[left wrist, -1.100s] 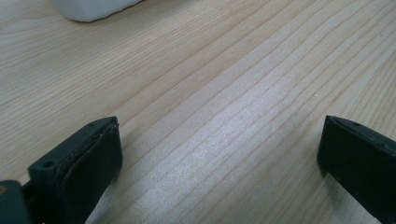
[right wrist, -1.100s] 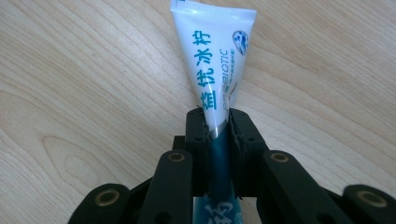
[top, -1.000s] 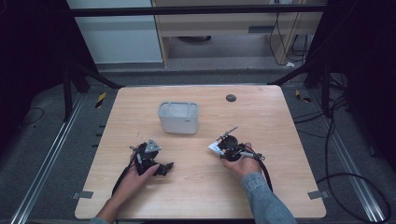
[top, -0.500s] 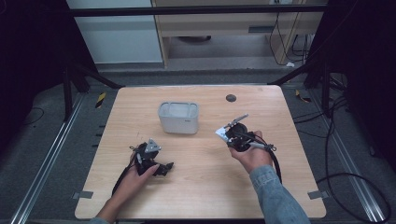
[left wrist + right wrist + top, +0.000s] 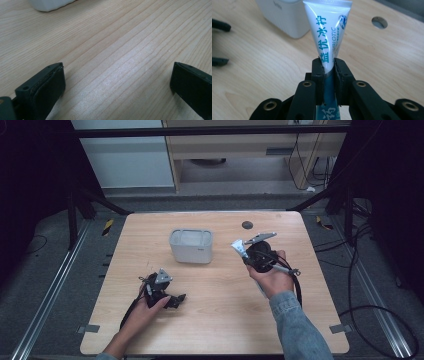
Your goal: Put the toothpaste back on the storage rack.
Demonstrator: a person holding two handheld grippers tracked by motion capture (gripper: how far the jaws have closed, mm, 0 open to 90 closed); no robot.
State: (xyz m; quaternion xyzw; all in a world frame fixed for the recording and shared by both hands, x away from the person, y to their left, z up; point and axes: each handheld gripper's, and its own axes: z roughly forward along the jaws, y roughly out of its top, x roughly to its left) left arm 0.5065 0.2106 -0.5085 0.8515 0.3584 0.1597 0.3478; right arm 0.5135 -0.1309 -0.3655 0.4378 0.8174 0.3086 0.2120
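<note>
Gripping tube [image 5: 327, 32], right gripper [image 5: 328, 65] clamped; left gripper [image 5: 117, 82] wide, empty; wood table [image 5: 210, 320].

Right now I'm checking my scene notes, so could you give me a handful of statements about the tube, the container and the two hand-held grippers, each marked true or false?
1. The right hand-held gripper is clamped on a white tube with teal lettering. True.
2. The left hand-held gripper holds the tube's cap. False: its jaws stand wide apart with only bare table between them.
3. A white container stands on the table. True.
4. The tube lies flat on the table. False: it is lifted, held in the right hand-held gripper.
5. The tube is already inside the container. False: it is held to the right of it in the high view.
</note>
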